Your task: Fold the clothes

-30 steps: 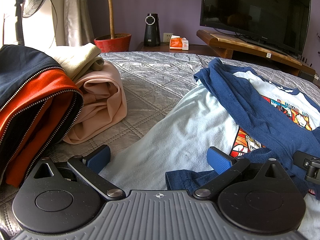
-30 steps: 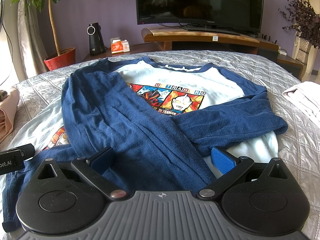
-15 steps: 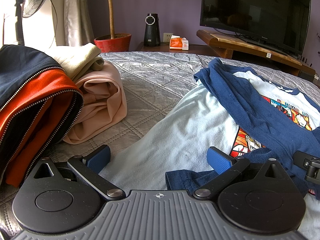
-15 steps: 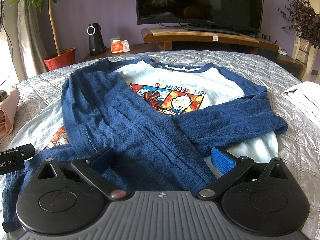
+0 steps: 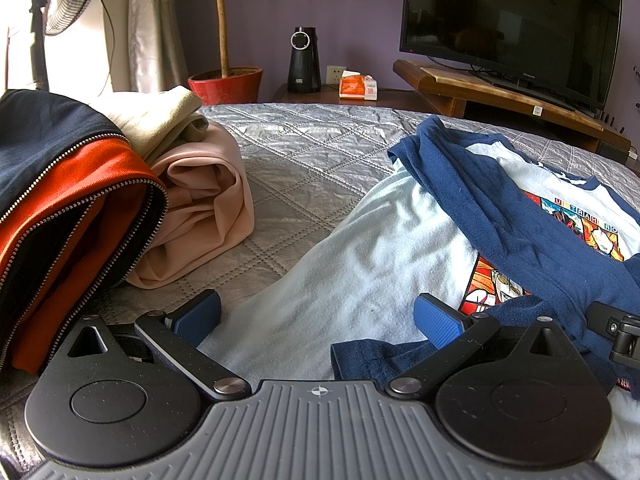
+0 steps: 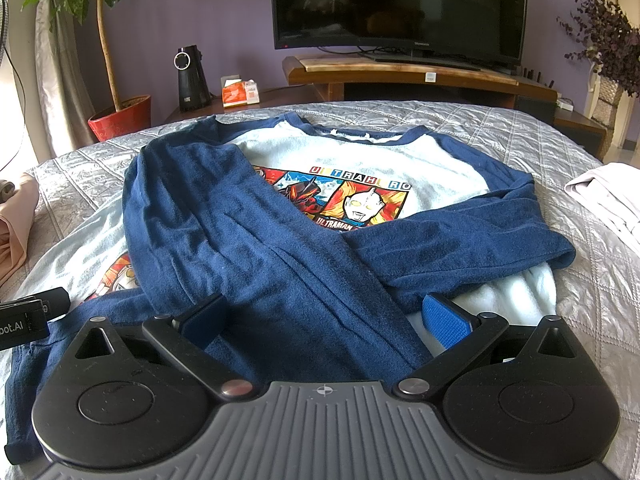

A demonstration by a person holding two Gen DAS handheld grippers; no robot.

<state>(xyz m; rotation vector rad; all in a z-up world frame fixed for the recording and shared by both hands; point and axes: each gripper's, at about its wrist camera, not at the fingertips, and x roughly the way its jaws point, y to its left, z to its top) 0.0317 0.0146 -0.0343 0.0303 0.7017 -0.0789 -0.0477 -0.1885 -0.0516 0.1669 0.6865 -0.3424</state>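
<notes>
Right wrist view: shirt (image 6: pixel 360 152) flat on bed (image 6: pixel 520 128), sleeves crossed; right tool (image 6: pixel 324 316) spread above it. Left tool (image 5: pixel 316 312) likewise spread at shirt's hem.

Light: bright daylight from my left, blown-out window (image 5: pixel 68 64)
Edges: fisheye bending
Focus: sharp, no blur

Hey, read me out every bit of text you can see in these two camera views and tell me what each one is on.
"ULTRAH" then "RO": top of the print on the shirt.
"ULTRAMAN": bottom of the same print.
"bot.AI": on the left gripper, cut off by the frame.
Too small to read: TV brand, black speaker label, orange box, TV stand sticker.
</notes>
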